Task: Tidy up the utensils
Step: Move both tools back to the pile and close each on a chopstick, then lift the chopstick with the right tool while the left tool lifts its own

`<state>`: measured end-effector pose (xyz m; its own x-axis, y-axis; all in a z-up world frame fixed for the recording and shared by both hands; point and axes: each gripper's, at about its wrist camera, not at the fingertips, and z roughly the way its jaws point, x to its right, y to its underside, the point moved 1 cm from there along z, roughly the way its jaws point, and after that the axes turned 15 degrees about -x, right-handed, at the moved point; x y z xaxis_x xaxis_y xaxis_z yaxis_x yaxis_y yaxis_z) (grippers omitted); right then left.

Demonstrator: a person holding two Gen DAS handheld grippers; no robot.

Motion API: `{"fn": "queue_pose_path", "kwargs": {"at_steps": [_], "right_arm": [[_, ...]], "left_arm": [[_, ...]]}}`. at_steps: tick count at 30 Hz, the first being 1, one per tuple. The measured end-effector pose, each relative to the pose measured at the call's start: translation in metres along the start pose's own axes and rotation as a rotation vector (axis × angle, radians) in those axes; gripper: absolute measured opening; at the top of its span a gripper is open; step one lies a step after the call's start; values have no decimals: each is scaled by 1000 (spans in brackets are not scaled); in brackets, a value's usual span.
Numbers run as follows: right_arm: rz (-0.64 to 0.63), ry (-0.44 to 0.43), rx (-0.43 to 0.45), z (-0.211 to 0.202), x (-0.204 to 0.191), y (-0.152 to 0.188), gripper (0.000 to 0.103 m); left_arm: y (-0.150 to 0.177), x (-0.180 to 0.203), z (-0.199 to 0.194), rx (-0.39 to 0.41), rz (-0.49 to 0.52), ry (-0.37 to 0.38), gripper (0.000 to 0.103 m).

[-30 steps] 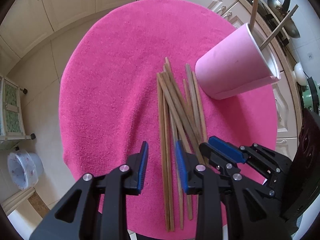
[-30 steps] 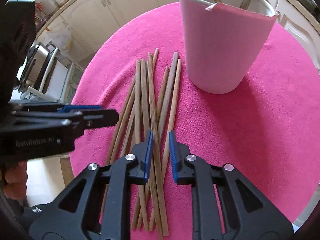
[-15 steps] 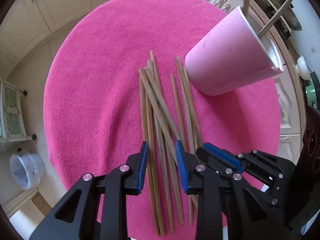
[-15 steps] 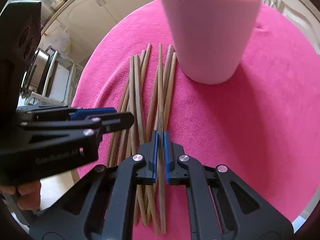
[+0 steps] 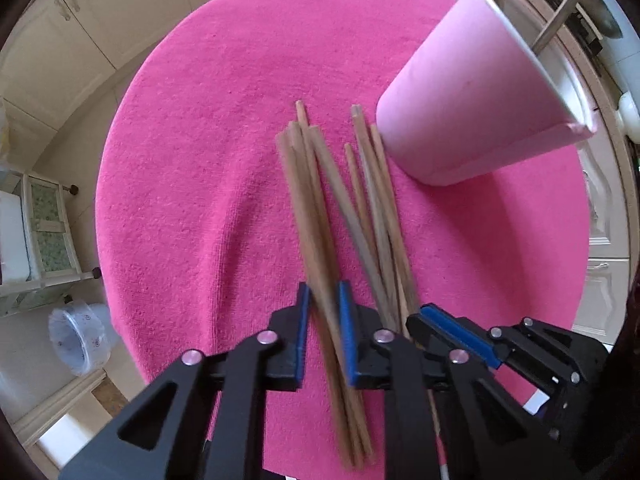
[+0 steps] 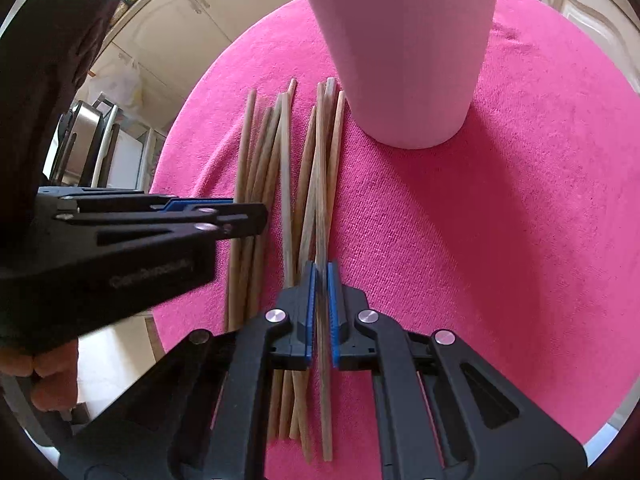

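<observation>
The right claw is clenched on one chopstick of roughly nine lying near the middle of the pink-covered counter. The left claw straddles several chopsticks, jaws parted. One pink cup, beside the pile, holds two sticks.

Wooden chopsticks lying loosely side by side, just beside upright pink cup

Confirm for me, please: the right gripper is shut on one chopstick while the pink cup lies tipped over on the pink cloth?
Not quite: in the right wrist view the pink cup stands upright on the pink cloth. The right gripper is indeed shut on one chopstick.
</observation>
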<state>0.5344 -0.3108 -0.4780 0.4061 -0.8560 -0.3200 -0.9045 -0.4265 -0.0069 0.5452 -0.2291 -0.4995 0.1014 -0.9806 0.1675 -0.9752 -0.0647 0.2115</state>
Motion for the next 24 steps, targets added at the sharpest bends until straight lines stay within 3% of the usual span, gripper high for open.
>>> {"fn": "queue_pose_path", "kwargs": {"at_steps": [3,11,24], "right_arm": [[18,-15,-7,-3,9,1,6],[23,-21,-34,-1,9,-6,7],[0,10,-52,0,7,-31,7]], "left_arm": [[2,-17,-1,-22,-28,102,6],[2,-35,1,-29,-50,178,6],[-3,-50,-1,-34,-27,174,6]]}}
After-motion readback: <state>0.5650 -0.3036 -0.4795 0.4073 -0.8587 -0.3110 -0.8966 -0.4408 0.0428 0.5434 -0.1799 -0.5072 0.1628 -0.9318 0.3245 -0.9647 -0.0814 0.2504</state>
